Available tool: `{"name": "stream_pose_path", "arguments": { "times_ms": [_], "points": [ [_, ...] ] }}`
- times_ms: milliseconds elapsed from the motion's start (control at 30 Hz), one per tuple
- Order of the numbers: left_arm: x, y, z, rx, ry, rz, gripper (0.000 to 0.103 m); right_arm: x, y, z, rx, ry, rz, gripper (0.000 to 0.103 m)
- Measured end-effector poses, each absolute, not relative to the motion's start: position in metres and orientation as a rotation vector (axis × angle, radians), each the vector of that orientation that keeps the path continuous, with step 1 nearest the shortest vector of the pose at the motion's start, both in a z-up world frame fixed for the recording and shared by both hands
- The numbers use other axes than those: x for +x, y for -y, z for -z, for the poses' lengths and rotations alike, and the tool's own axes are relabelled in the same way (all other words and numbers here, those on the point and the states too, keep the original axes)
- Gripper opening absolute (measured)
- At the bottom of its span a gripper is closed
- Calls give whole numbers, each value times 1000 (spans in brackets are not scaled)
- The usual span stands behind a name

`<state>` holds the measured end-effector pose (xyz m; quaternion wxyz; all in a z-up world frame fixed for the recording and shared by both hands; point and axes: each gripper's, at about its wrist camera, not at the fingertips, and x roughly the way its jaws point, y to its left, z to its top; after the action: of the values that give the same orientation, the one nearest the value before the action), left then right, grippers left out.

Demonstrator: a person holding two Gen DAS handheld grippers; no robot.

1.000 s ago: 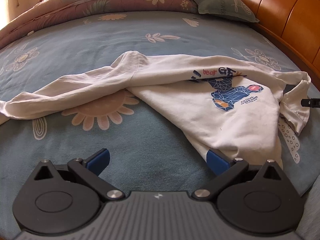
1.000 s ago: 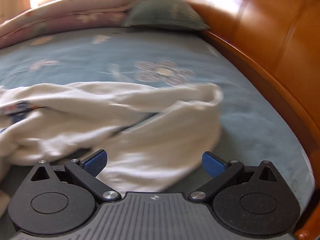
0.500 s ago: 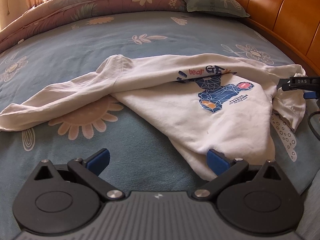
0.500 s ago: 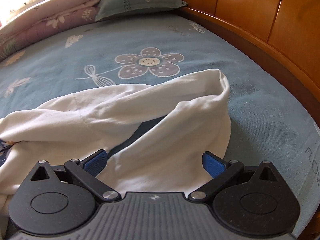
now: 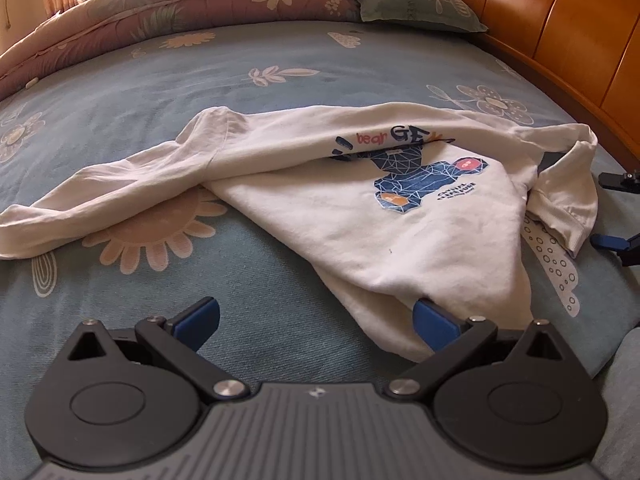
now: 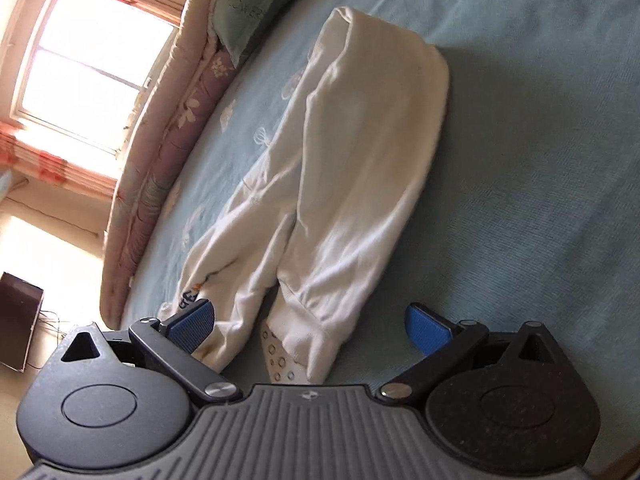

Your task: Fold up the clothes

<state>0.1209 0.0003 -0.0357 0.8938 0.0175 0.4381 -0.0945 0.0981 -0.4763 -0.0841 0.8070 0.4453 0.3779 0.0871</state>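
- the bed (image 5: 120, 112) fills both views, covered with a blue sheet that has printed flowers.
- a wooden headboard (image 5: 560, 32) runs along the right side in the left wrist view.
- a folded quilt (image 5: 180, 4) in pink and purple lies along the far edge of the bed, under a bright window (image 6: 88, 68).
- a green pillow (image 5: 412, 4) rests beside the quilt, next to the headboard.
- the white sweatshirt (image 5: 420, 216) lies crumpled on the sheet in the middle of the bed, the blue bear print facing up; one long sleeve (image 5: 100, 200) stretches out to the left.
- in the right wrist view the other sleeve (image 6: 360, 168) is doubled over itself, and its cuff end lies between the two blue pads.
- the left tongs (image 5: 316, 320) are wide apart and hold nothing; the right pad touches the lower edge of the sweatshirt.
- the right tongs (image 6: 316, 328) are also wide apart, tilted sideways, not clamped on the cloth.
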Motion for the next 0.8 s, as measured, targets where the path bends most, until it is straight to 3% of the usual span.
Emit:
{"name": "stream_pose_path", "arguments": {
  "times_ms": [533,800],
  "points": [
    [124,-16,52,-108,-978,184,102,119,467,94,922,-619,-152,103],
    [120,-24,53,-128,-980,180,102,111,447,98,982,-657,-224,102]
  ]
}}
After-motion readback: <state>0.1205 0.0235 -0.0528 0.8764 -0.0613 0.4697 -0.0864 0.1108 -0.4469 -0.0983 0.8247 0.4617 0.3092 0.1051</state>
